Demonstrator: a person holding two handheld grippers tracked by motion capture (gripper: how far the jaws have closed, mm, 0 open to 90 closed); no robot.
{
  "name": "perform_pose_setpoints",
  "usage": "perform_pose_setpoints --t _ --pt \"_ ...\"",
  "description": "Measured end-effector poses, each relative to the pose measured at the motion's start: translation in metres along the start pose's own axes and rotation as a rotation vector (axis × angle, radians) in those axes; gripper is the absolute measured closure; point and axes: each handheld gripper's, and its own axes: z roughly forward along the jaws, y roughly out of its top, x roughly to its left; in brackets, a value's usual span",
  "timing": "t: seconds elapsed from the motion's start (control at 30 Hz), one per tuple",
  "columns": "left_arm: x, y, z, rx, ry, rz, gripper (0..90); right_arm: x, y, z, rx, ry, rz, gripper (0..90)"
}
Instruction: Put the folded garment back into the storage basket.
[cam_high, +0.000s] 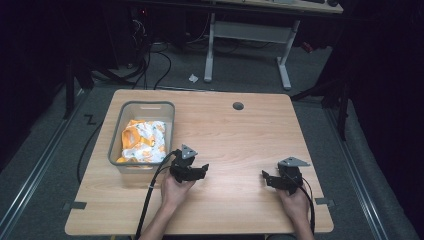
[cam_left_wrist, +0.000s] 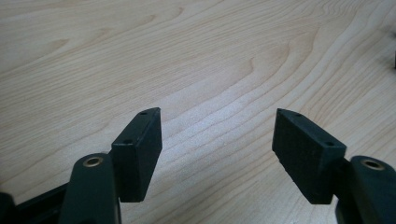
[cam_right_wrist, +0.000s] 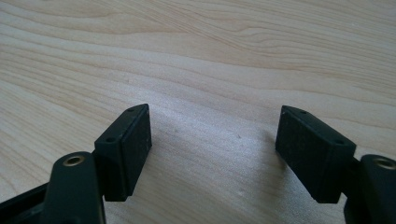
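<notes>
Pale wood-grain tabletop (cam_high: 235, 135), rectangular, with a small dark round grommet hole (cam_high: 238, 106) near its far edge; dim room beyond, grey floor, white desk legs (cam_high: 285, 65) at the frame's top.

Item: translucent grey plastic bin (cam_high: 116, 134), left of centre in the high view, holding a crumpled white-and-orange patterned cloth (cam_high: 144, 141).

Item: my left black two-jaw gripper (cam_high: 202, 168), lower centre, just right of the bin's near corner; jaws spread apart, nothing between them (bare wood under the pads (cam_left_wrist: 142, 154)).

Item: my right black two-jaw gripper (cam_high: 266, 178), lower right, jaws likewise parted and empty over bare wood, pads (cam_right_wrist: 313, 154) clear.
</notes>
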Motion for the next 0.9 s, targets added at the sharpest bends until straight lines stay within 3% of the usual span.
perform_pose_setpoints --t 0.9 --pt "0.002 -0.006 0.020 0.032 0.037 0.003 33.4 0.000 0.000 0.000 0.000 0.000 0.000 27.1"
